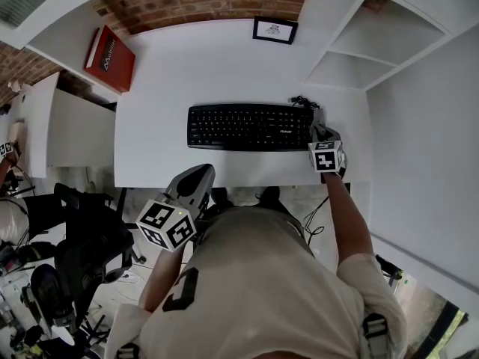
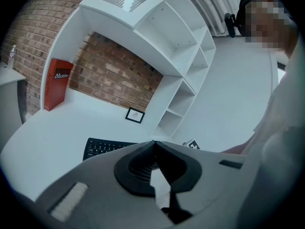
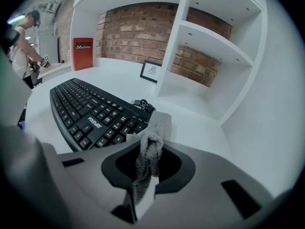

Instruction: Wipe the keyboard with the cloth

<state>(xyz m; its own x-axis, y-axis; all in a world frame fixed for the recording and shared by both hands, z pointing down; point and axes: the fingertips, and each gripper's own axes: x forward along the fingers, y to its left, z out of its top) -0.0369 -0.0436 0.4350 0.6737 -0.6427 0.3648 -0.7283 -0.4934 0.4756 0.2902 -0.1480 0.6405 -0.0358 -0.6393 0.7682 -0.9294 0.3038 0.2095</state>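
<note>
A black keyboard (image 1: 247,126) lies across the middle of the white desk (image 1: 165,73). My right gripper (image 1: 323,142) is at the keyboard's right end, shut on a grey cloth (image 1: 320,129). In the right gripper view the cloth (image 3: 159,123) bunches out between the jaws of my right gripper (image 3: 148,136) and hangs just over the keyboard's (image 3: 90,111) right edge. My left gripper (image 1: 196,179) hovers at the desk's front edge, below the keyboard and apart from it. In its own view the left gripper (image 2: 153,143) has its jaws closed tip to tip with nothing in them, and the keyboard (image 2: 102,148) lies beyond.
A red box (image 1: 112,58) stands at the desk's back left and a small framed picture (image 1: 275,30) at the back. White shelves (image 1: 374,43) rise on the right. The keyboard cable (image 1: 303,101) coils by its right corner. A dark chair (image 1: 82,253) sits at lower left.
</note>
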